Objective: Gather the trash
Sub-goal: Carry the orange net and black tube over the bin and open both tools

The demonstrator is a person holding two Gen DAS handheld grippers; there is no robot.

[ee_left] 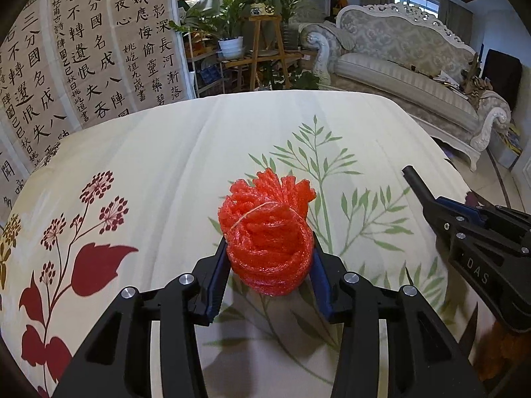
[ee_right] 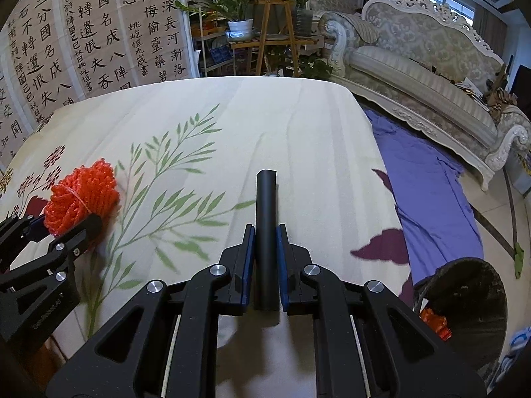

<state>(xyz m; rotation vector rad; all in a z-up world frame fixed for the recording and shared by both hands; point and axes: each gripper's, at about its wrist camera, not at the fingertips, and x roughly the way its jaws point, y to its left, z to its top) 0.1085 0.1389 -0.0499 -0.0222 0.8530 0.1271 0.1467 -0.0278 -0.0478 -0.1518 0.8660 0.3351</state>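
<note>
Both wrist views forward, close, sharing tablecloth point(ee_left: 166, 152).

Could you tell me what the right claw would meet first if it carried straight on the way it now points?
Probably nothing close. The right claw, shut on a black tube, points along the bare floral tablecloth toward its far edge. Beyond that stand potted plants, though depth is hard to judge.

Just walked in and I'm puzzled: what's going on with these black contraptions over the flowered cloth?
A person is clearing trash with a pair of hand-held tongs. The left tongs are shut on an orange foam net bundle, and the right tongs are shut on a black tube, both over the flowered tablecloth. A dark bin stands at lower right with something orange already inside.
</note>
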